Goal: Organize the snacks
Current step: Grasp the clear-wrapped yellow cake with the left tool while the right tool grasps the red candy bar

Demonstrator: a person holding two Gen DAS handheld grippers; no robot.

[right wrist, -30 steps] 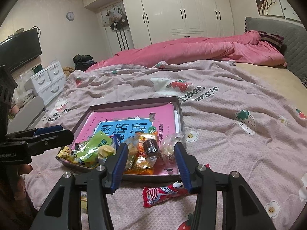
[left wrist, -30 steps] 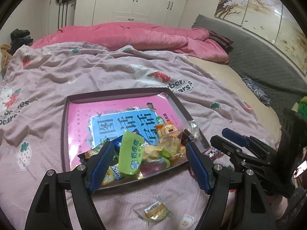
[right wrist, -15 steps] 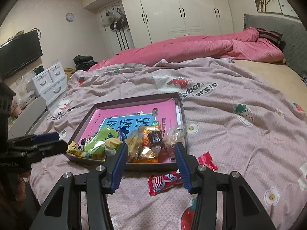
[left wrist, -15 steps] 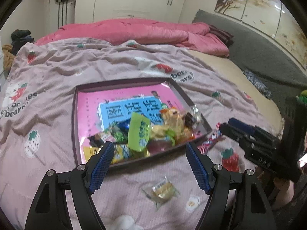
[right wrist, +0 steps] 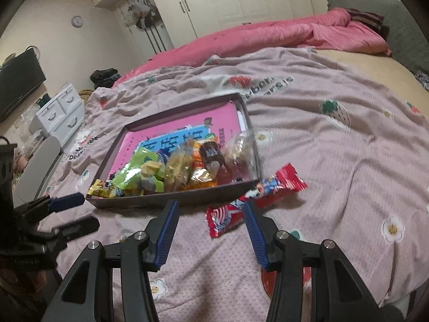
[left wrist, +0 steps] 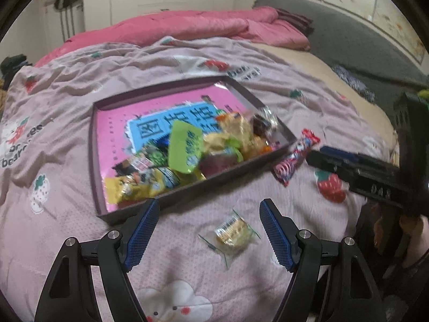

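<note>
Jaws apart and empty on both grippers, left (left wrist: 206,230) over a light, crinkly clear-wrapped snack (left wrist: 232,233) best pinched across its middle, right (right wrist: 210,232) over a slippery red packet (right wrist: 242,210) beside the tray's (left wrist: 219,180) near edge.

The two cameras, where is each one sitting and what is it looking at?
Left wrist: sits on the left gripper, looking down at a clear-wrapped yellow candy on the pink strawberry bedsheet; its blue pads show, and the right gripper beside it.
Right wrist: sits on the right gripper, facing a red striped snack packet; the left gripper shows too.
Both see the dark shallow box of snacks.
</note>
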